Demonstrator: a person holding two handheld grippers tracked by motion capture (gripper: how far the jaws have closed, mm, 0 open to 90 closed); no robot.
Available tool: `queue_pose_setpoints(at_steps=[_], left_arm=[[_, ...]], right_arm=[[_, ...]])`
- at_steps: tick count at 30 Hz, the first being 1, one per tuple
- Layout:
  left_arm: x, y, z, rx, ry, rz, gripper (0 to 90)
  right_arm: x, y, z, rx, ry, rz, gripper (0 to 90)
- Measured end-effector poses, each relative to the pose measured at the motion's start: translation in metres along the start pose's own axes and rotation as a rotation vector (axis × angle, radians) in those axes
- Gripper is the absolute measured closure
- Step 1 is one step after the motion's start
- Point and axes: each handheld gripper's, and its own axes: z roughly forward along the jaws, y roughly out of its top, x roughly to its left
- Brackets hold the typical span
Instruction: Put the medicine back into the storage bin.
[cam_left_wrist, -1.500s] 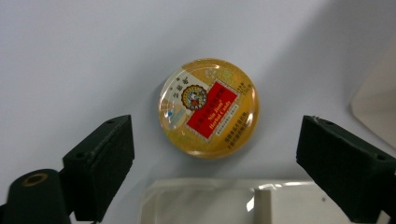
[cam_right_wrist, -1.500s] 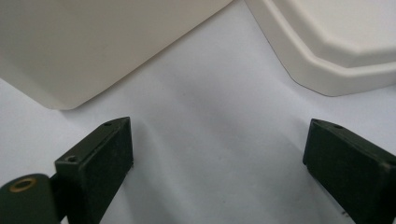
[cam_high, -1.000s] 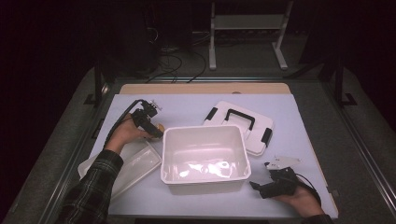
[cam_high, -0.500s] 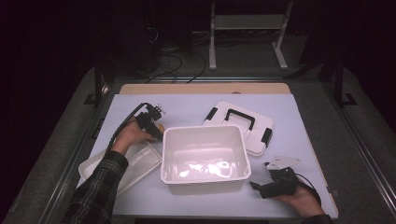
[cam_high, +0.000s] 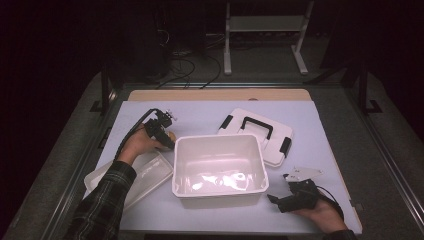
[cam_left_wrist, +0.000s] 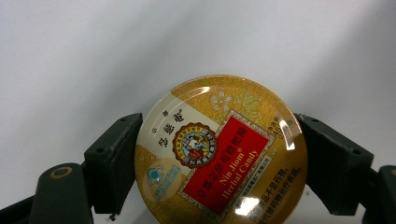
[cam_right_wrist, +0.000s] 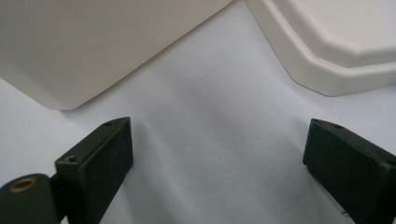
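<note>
Currently: left gripper (cam_left_wrist: 219, 154), jaws just closing, pinches round candy tin (cam_left_wrist: 219, 151) between its pads; next, lift into white bin (cam_high: 218, 165).

Table (cam_high: 200, 112), pale cover. White tub (cam_high: 218, 165) at centre; handled lid (cam_high: 257, 135) at its 2 o'clock, shallow tray (cam_high: 145, 175) at 9. Round candy tin (cam_left_wrist: 219, 154) lies at the tub's 10 o'clock.

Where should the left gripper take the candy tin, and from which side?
Across its round rim, from above: the candy tin lies flat, label up, on the table. The left gripper has just been closing, one jaw at each side of the rim, at its widest.
</note>
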Motion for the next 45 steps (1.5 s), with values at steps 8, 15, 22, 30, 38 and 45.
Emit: queue_pose_setpoints(at_steps=[8, 15, 22, 30, 38, 45], left_arm=[[-0.002, 0.005, -0.027, -0.026, 0.001, 0.009, 19.4], [-0.006, 0.008, -0.048, -0.037, -0.013, 0.027, 19.4], [-0.011, 0.010, -0.070, -0.058, -0.021, 0.049, 19.4], [-0.019, 0.012, -0.103, -0.093, -0.032, 0.084, 19.4], [-0.035, 0.017, -0.131, -0.125, -0.068, 0.144, 19.4], [-0.056, 0.022, -0.152, -0.155, -0.108, 0.211, 19.4]], right_arm=[[0.000, 0.000, 0.000, 0.000, 0.000, 0.001, 7.7], [0.000, 0.000, 0.000, 0.001, -0.001, -0.005, 7.7], [0.000, 0.000, 0.000, 0.001, -0.001, -0.004, 7.7], [0.000, 0.000, 0.000, 0.002, -0.002, -0.005, 7.7], [0.000, 0.000, 0.000, 0.001, -0.001, -0.003, 7.7], [0.000, 0.000, 0.000, 0.002, -0.001, -0.002, 7.7]])
